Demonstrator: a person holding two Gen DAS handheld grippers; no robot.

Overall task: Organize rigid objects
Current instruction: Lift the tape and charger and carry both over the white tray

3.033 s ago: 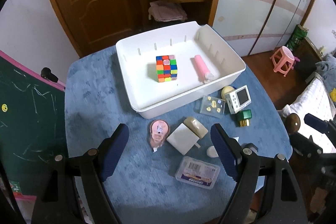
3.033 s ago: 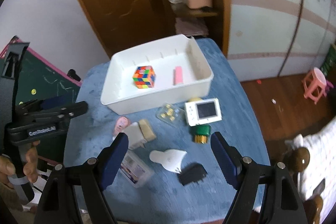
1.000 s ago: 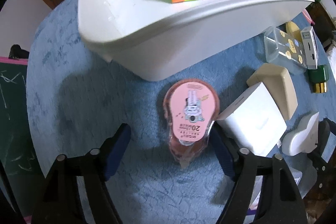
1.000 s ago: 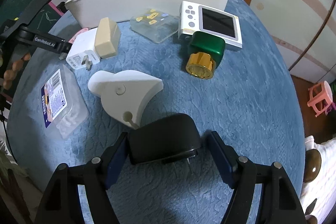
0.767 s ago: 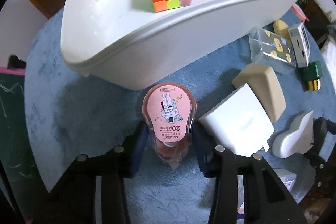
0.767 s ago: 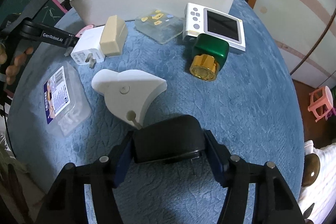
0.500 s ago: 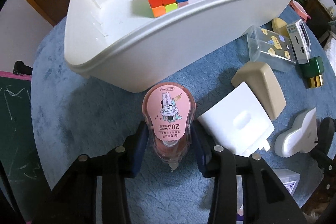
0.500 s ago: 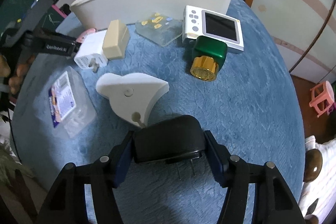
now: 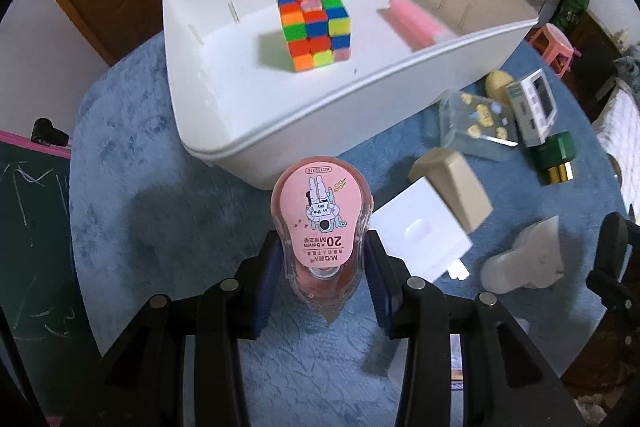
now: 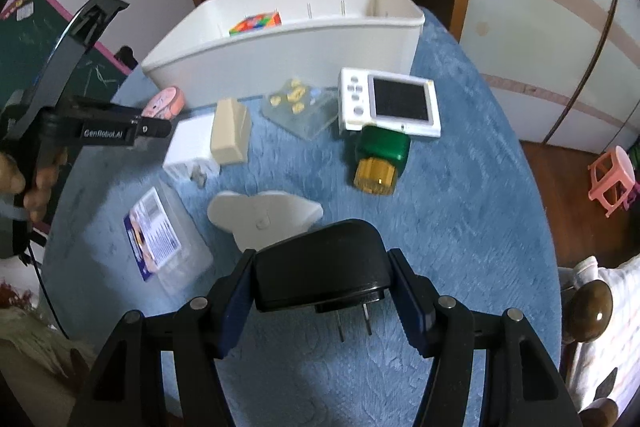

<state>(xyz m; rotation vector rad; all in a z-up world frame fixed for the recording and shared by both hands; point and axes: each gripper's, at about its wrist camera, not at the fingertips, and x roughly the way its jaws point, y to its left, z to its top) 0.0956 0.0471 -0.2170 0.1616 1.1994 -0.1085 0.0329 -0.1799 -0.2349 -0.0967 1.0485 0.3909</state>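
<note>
The left tool (image 9: 322,281) is clenched on the pink correction tape (image 9: 322,223), held just in front of the white bin (image 9: 320,131); the right tool (image 10: 322,287) is clamped on the black plug adapter (image 10: 320,267) above the blue desk (image 10: 460,187). Only the puzzle cube (image 9: 314,29) and a pink tube (image 9: 414,21) lie in the bin. Left out are the white charger (image 9: 416,231), beige block (image 9: 452,187), clear case (image 9: 476,125), small camera (image 10: 388,103), green bottle (image 10: 380,157), white holder (image 10: 266,217) and labelled box (image 10: 160,235), so most sorting remains.

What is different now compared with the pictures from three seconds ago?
The left gripper closed on the pink correction-tape dispenser, the right gripper on the black plug adapter; both objects are now lifted. The white plastic bin, colourful puzzle cube and pink cylinder stayed put.
</note>
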